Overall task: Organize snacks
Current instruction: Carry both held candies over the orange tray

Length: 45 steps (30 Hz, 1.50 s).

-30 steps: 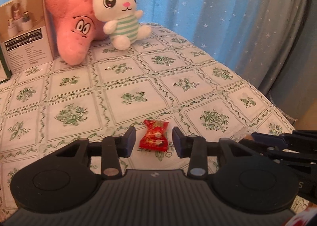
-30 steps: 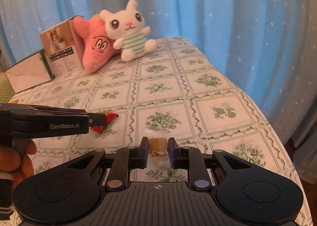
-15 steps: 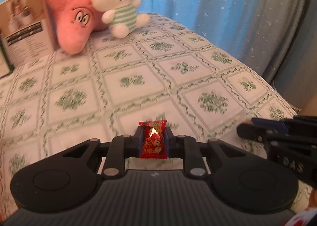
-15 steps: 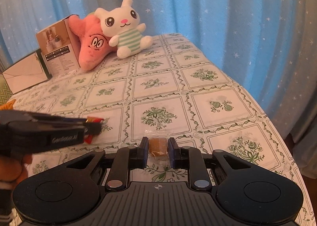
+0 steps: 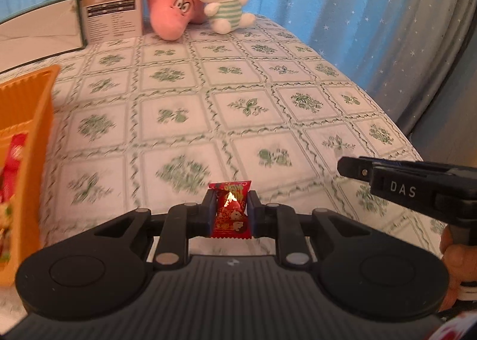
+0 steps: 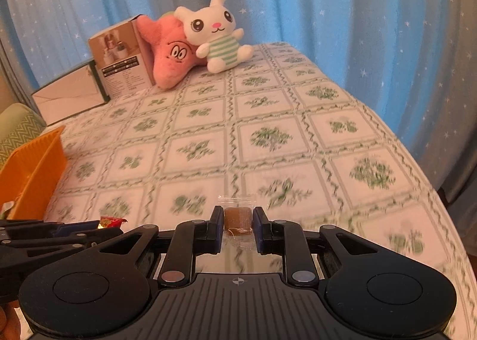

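Since a second ago the left gripper (image 5: 230,209) has closed on the red candy (image 5: 231,211) and lifted it off the cloth, swinging toward the orange bin (image 5: 35,119), which has now come into view at its left. Its jaws are pinched tight on the wrapper's sides. The right gripper (image 6: 238,222) is clamped just as narrowly on a brown candy (image 6: 238,220) in clear wrap, carried a little above the table (image 6: 268,119) and well right of the bin. The bin already holds some packets, red and pale. To do the drop well, I'd say each gripper should get fully over the bin's rim before letting go, left one first since it is nearer, keeping the two apart so they don't knock.
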{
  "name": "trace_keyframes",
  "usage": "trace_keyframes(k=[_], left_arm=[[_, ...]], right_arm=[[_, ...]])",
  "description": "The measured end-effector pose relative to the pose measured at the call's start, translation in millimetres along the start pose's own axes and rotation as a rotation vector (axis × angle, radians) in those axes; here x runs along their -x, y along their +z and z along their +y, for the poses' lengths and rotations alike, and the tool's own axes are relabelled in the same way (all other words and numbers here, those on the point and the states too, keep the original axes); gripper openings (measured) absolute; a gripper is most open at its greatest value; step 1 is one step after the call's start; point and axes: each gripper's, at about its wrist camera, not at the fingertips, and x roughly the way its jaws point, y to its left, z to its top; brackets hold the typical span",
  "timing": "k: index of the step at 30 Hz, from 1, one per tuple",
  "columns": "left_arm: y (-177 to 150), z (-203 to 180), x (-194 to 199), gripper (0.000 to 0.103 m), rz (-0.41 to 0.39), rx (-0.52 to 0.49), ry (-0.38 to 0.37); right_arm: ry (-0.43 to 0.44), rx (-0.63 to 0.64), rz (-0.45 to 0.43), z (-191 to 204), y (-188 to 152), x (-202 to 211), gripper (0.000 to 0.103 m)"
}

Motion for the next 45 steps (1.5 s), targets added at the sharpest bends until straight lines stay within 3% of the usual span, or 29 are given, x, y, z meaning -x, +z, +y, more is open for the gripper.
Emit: trace_keyframes(k=[11, 22, 45], left_arm=[[-40.3, 9.0, 91.1, 0.019, -0.022, 0.043, 0.025], [-69.0, 27.0, 154.3, 0.019, -0.060, 0.084, 0.050], [-72.1, 61.2, 198.5, 0.019, -0.113, 0.134, 0.099]], right_arm=[[0.022, -0.049, 0.053, 43.4, -56.6, 77.7, 0.021], [0.054, 0.048, 0.035, 86.5, -68.9, 119.7, 0.021], [0.132, 0.142, 0.019, 141.6, -56.7, 131.1, 0.021]])
